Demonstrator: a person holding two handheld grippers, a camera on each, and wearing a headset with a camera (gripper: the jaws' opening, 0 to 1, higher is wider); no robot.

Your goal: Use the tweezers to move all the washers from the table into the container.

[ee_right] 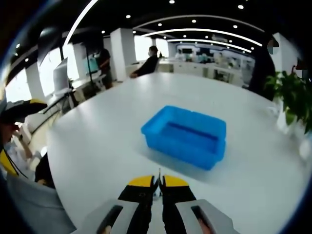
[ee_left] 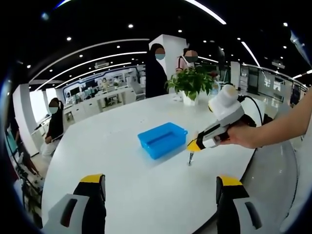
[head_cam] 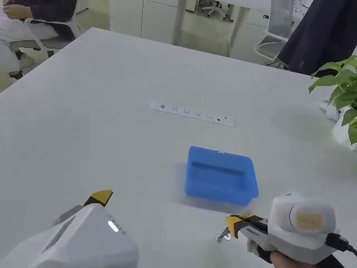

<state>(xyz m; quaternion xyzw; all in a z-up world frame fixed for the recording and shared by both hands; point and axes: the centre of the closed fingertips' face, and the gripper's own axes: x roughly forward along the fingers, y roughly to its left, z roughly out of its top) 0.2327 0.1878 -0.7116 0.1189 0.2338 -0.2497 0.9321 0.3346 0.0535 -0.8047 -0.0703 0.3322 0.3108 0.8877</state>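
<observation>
Your right gripper [ee_right: 158, 183] pinches the tweezers [ee_left: 190, 157] | left gripper [ee_left: 160, 180] wide open, empty | move slowly toward the container [head_cam: 220, 174].

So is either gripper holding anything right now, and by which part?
The right gripper is shut on the tweezers, clamping their upper end, so the tips stick out toward the table. The left gripper is open and holds nothing.
</observation>
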